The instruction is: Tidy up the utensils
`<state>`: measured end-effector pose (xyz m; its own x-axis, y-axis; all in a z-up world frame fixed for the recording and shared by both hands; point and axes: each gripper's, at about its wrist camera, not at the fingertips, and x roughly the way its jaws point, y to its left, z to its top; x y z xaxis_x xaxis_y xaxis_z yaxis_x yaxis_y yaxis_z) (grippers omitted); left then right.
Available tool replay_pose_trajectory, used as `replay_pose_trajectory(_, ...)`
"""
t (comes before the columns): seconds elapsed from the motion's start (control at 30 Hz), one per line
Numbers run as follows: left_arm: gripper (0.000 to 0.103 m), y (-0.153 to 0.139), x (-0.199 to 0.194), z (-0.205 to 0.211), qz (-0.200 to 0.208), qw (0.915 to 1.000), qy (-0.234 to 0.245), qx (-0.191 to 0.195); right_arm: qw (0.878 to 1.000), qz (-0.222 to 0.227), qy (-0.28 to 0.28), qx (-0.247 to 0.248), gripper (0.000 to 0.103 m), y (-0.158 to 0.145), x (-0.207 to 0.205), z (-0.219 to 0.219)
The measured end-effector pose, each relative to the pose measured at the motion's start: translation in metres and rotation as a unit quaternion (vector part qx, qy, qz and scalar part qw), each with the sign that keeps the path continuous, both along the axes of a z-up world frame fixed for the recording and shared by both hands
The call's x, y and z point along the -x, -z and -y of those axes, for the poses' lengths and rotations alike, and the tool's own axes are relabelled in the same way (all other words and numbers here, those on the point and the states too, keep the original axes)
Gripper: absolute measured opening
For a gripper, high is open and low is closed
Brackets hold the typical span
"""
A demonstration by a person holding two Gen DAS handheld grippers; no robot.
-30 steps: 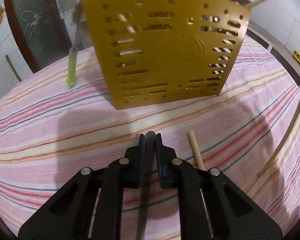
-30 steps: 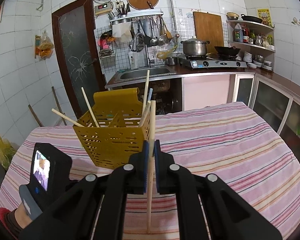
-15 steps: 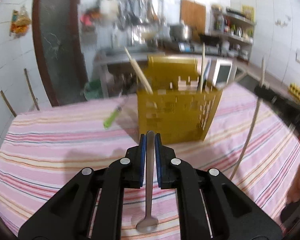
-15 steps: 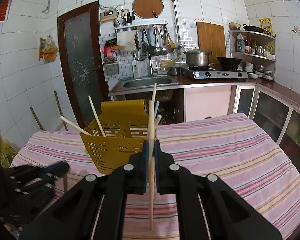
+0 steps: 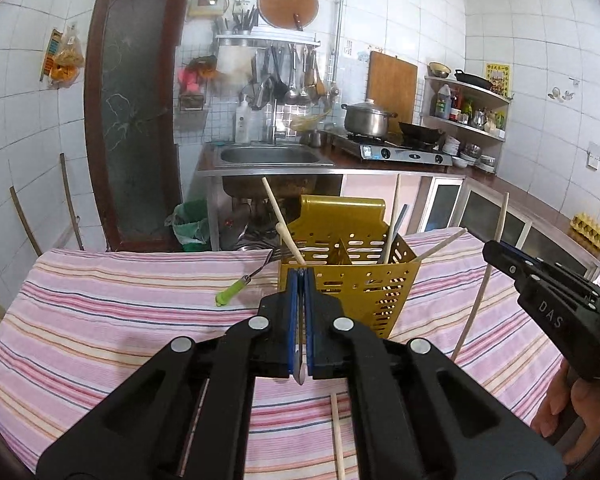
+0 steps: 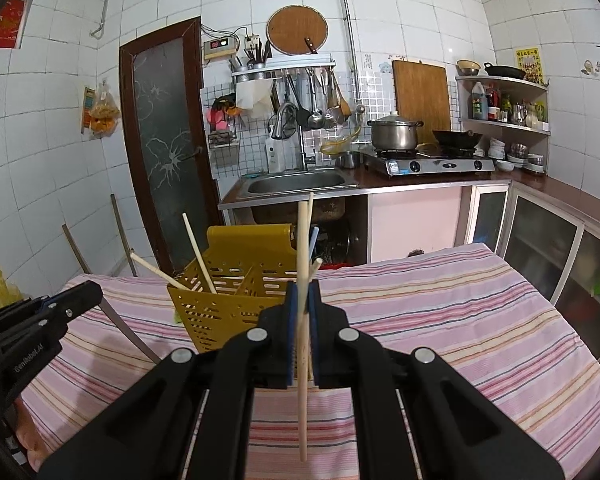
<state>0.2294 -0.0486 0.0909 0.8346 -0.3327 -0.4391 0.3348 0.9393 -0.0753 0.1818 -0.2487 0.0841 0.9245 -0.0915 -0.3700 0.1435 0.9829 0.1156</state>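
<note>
A yellow perforated utensil holder (image 5: 350,280) (image 6: 236,300) stands on the striped table with several chopsticks and a blue-handled utensil in it. My left gripper (image 5: 299,276) is shut on a metal spoon (image 5: 299,374), seen edge-on, lifted in front of the holder. My right gripper (image 6: 303,286) is shut on a wooden chopstick (image 6: 303,360), held upright in front of the holder; it also shows in the left wrist view (image 5: 484,280). A green-handled fork (image 5: 244,280) lies left of the holder. A loose chopstick (image 5: 337,432) lies on the cloth.
The table has a pink striped cloth (image 5: 100,320) (image 6: 460,320). Behind it are a sink counter (image 6: 300,184), a stove with a pot (image 6: 394,134) and a dark door (image 5: 132,120). The other gripper shows at the edge of each view.
My left gripper has risen from the cloth with the spoon and tilted up, so the holder now sits farther off. The right gripper has lifted its chopstick slightly.
</note>
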Motion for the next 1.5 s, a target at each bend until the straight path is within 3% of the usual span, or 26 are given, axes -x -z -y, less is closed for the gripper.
replay_pose_trajectory(0.17,0.001,-0.016,0.013,0.0,0.02,0.9997,0.013,-0.004,1.0,0.008,-0.008,-0.006,0.006,-0.007,0.006,0.0)
replay_pose_trajectory(0.3,0.001,-0.045,0.022,-0.003,0.049,0.9985,0.022,0.008,0.999,0.03,-0.02,-0.013,0.006,-0.026,0.011,-0.001)
replay_pose_trajectory(0.43,0.001,-0.084,0.023,-0.003,0.097,0.995,0.019,0.019,0.997,0.073,-0.029,-0.009,0.006,-0.061,0.01,-0.005)
replay_pose_trajectory(0.6,0.001,-0.109,-0.002,0.004,0.108,0.9934,0.013,0.034,0.991,0.131,-0.017,0.0,0.006,-0.099,-0.005,-0.008)
replay_pose_trajectory(0.73,0.001,-0.103,-0.036,0.022,0.101,0.9944,0.01,0.027,0.987,0.16,-0.005,0.01,0.006,-0.109,-0.029,-0.009)
replay_pose_trajectory(0.93,0.001,-0.069,-0.07,0.036,0.074,0.997,0.02,0.013,0.987,0.16,0.011,0.022,0.006,-0.088,-0.068,-0.007)
replay_pose_trajectory(1.27,0.002,-0.029,-0.092,0.038,0.041,0.9989,0.023,-0.001,0.994,0.109,0.008,0.009,0.006,-0.037,-0.103,-0.001)
replay_pose_trajectory(1.47,0.004,-0.032,-0.095,0.029,0.022,0.9997,0.012,-0.002,0.998,0.063,0.008,0.004,0.008,-0.03,-0.104,0.007)
replay_pose_trajectory(1.5,0.011,-0.036,-0.093,0.026,0.02,0.9997,0.011,-0.001,0.998,0.058,0.01,0.006,0.01,-0.031,-0.103,0.007)
